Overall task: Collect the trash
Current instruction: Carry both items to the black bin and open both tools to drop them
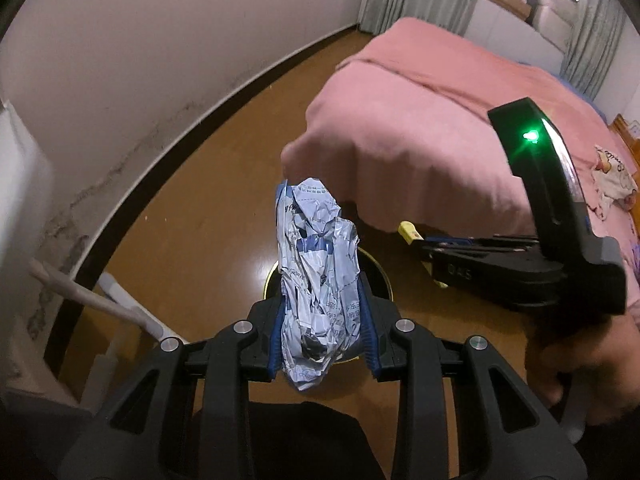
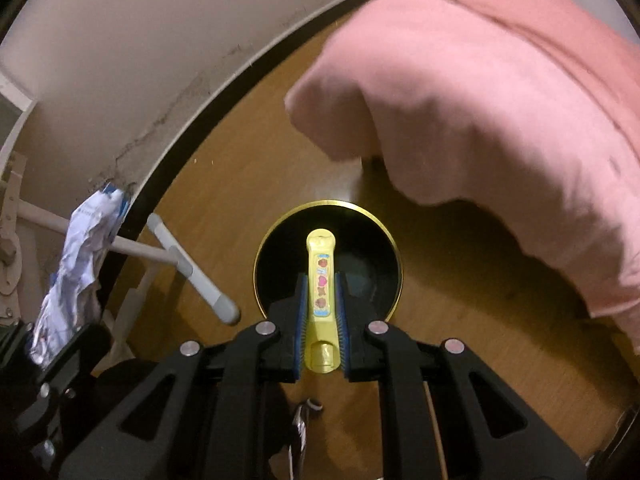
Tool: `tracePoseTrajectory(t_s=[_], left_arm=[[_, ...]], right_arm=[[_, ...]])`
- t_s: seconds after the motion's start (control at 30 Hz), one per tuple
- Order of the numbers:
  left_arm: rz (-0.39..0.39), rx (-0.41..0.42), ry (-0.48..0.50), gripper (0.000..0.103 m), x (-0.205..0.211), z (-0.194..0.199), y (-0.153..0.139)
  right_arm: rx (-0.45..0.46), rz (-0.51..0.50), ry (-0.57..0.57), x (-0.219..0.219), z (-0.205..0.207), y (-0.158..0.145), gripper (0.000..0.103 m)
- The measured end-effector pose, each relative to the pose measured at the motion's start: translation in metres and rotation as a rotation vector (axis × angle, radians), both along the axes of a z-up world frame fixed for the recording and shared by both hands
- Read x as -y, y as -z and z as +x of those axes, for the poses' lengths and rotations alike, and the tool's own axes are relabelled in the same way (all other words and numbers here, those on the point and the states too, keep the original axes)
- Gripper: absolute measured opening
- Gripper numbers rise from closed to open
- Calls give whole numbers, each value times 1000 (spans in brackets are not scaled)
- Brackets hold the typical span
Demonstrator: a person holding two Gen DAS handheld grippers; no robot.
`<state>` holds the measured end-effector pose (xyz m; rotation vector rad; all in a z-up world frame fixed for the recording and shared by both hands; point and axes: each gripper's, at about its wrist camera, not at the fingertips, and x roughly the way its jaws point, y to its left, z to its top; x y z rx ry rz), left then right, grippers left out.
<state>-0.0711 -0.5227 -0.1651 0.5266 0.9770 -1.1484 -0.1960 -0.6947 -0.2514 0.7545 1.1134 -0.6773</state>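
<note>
Over the brown wooden floor (image 2: 224, 184), beside the near corner of the bed under its pink blanket (image 2: 500, 92): both tools pointed steeply down at a round black bin with a gold rim (image 2: 394, 256), standing on the floor near the blanket's hanging edge.

Left tool (image 1: 323, 320): narrowly parted, blue-padded fingers (image 1: 277, 332) pressed on either side of a crumpled wad of white-and-blue printed paper (image 1: 316, 264). Wad upright between the pads, sticking out well past the fingertips, and hiding most of the bin in the left wrist view; only slivers of the gold rim (image 1: 382, 276) visible behind it.

Right tool (image 2: 321, 312): nearly closed, clamped on a slim yellow plastic tube with a strip of pink and red stickers (image 2: 321, 280). Tube lengthwise along the fingers, far end directly over the bin's dark opening.

From the left wrist view: right tool (image 1: 434, 254) off to the right, lying level across the picture with the tube's yellow tip (image 1: 409, 232) poking out leftward, gripped from below by a hand (image 1: 580, 364), green light on its upright black handle.

At the far left by the stained white wall (image 2: 132, 40): a pale grey T-shaped handle (image 2: 192, 266) leaning over the floor.
</note>
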Motion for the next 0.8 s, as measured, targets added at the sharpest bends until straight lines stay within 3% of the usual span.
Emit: tracePoseTrajectory(t_s=[0.27,0.33,0.37,0.4,0.8], left_arm=[[23,-4,0,30,14,-7,17],[28,-4,1,30,17,-5,20],[29,-6,0,30,15,-7,17],[31,-8,1,30,16,-7,17],[46,-32,26,31,26,-18,26]], right_arm=[[23,54,0,5,1,14,14],[36,67,4,5,0,12,30],[45,64,13,6,0,10,62],[58,48,25,6,-1,8,80],[107,-7,153,22,-22,-13,80]])
